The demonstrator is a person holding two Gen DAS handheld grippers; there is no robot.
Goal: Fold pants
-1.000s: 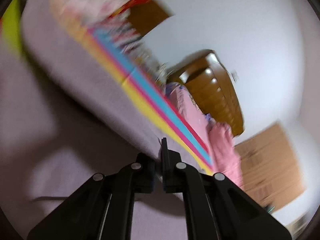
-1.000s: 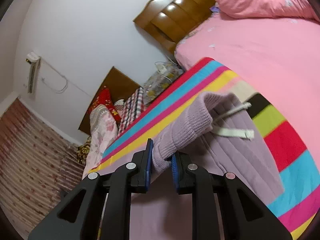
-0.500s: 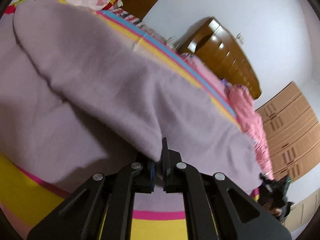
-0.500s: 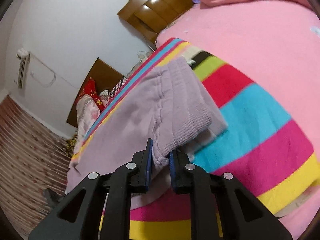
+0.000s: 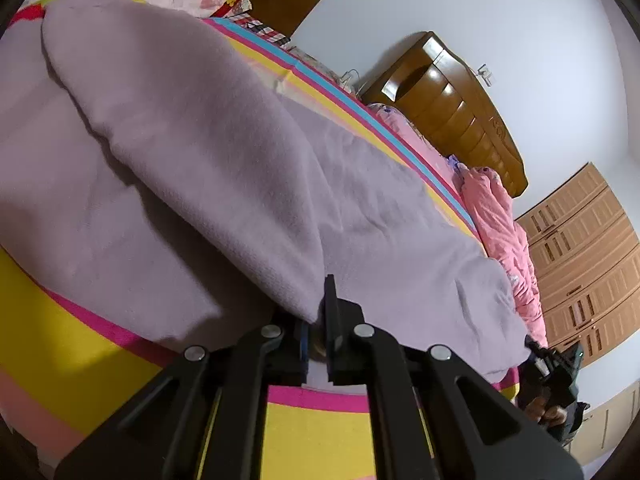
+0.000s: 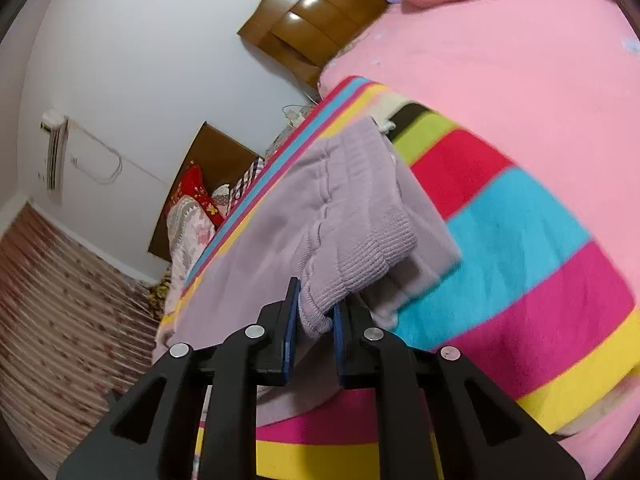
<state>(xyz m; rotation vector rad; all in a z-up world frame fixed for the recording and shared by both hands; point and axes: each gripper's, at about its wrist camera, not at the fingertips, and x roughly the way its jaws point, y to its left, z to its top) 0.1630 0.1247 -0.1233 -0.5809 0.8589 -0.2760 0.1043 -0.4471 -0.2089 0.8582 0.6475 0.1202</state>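
Lilac fleece pants (image 5: 224, 168) lie on a striped blanket (image 5: 80, 364) on the bed, one leg folded over the other. My left gripper (image 5: 316, 320) is shut on the edge of the upper leg near the blanket's front edge. In the right wrist view my right gripper (image 6: 314, 320) is shut on the ribbed waistband (image 6: 360, 232) of the pants, held low over the blanket (image 6: 520, 220). The right gripper also shows at the far right of the left wrist view (image 5: 554, 376).
A pink bedsheet (image 6: 500, 52) and a bunched pink quilt (image 5: 500, 216) lie beyond the blanket. A wooden headboard (image 5: 452, 104) stands against the white wall. Pillows (image 6: 192, 216) are piled at the far end. Wardrobes (image 5: 584, 260) stand to the right.
Both grippers have come down toward the bed with the pants. The lifted leg and waistband now lie folded over the other half. Both grippers stay shut.
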